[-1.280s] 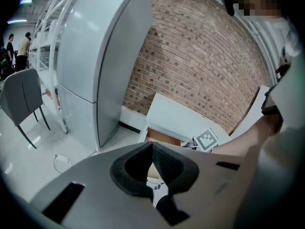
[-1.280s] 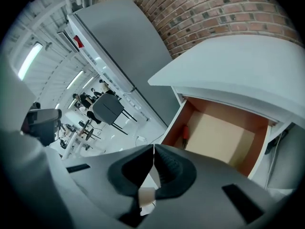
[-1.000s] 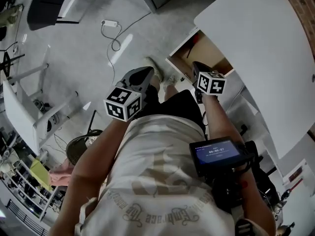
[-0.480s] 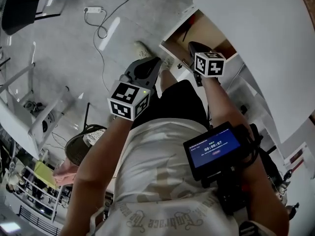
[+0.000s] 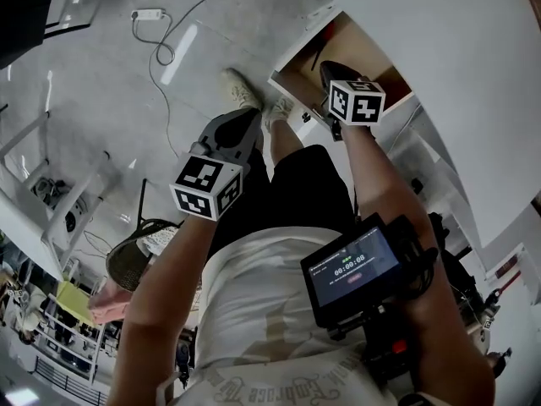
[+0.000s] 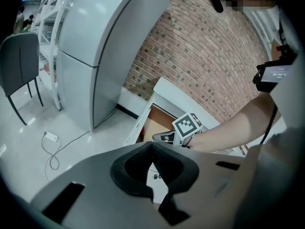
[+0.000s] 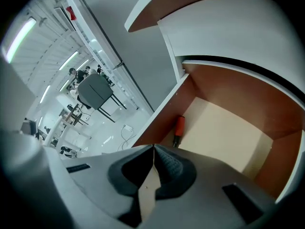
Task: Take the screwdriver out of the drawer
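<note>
An open white drawer [image 5: 297, 81] with a pale wooden floor [image 7: 224, 128] stands under the white desk top [image 5: 456, 74]. The screwdriver [image 7: 179, 127], orange-handled with a dark tip, lies inside along the drawer's left wall. My right gripper [image 5: 325, 66] hangs over the drawer's mouth, pointing steeply down; its jaws [image 7: 153, 149] are shut and empty, a short way from the screwdriver. My left gripper [image 5: 252, 115] is to the left, over the floor and outside the drawer. Its jaws [image 6: 152, 145] meet at the tip and hold nothing.
A power strip [image 5: 148, 13] with a looping cable lies on the floor to the left. The person's shoes [image 5: 239, 88] stand just before the drawer front. A dark chair [image 6: 21, 61], a grey cabinet [image 6: 95, 56] and a brick wall [image 6: 214, 56] surround the spot.
Both grippers have sunk. The right one has come closer over the open drawer. The left one has dropped beside the leg. Neither set of jaws has changed.
</note>
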The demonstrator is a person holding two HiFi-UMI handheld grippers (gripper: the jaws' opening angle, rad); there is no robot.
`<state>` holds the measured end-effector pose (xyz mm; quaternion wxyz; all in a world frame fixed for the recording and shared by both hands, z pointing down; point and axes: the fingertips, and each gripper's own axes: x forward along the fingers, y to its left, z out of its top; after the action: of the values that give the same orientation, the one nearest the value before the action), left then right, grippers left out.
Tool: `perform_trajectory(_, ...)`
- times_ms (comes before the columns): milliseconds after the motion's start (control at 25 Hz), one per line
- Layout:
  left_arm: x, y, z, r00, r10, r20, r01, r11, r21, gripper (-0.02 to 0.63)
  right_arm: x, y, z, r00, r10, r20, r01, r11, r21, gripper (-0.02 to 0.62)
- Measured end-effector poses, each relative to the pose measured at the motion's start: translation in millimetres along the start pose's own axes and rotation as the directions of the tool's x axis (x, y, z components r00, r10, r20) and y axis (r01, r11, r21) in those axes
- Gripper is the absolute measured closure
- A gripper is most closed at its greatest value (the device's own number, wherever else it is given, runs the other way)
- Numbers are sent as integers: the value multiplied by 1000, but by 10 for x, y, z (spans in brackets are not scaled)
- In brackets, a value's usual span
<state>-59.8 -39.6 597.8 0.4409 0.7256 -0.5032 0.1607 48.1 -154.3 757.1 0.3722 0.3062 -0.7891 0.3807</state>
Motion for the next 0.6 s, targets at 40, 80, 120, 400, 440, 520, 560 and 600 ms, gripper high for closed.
perform_trajectory(40, 3, 10, -14, 1000, 7, 2, -7, 1000, -9, 586, -1, -42, 6, 1000, -8, 1, 8, 1000, 3, 571)
perform_trajectory(80, 8, 19, -26, 1000, 12, 5, -12, 1000, -18, 586, 2, -84, 12, 1000, -16, 0, 16, 1000, 6, 571)
perform_trajectory(120, 12, 31, -38, 1000, 17, 7, -16, 1000, -27, 586, 11, -121, 22, 1000, -23, 0, 23, 1000, 9, 571)
perform_trajectory(400, 38, 163, -194, 999, 43, 16, -42, 995, -93, 586, 196, -205, 56, 999, -43, 18, 42, 999, 13, 571)
perform_trajectory(440, 56, 171, -235, 999, 43, 13, -41, 994, -102, 586, 240, -235, 29, 999, -48, 15, 48, 999, 16, 571)
perform_trajectory(520, 105, 204, -301, 999, 39, 5, -38, 993, -110, 586, 339, -286, 24, 998, -59, 16, 58, 998, 26, 571)
perform_trajectory(560, 129, 228, -325, 999, 37, 2, -37, 993, -111, 586, 389, -303, 39, 998, -63, 18, 62, 998, 31, 571)
perform_trajectory(600, 147, 252, -346, 999, 37, 0, -36, 993, -115, 586, 431, -315, 54, 998, -67, 19, 66, 997, 33, 571)
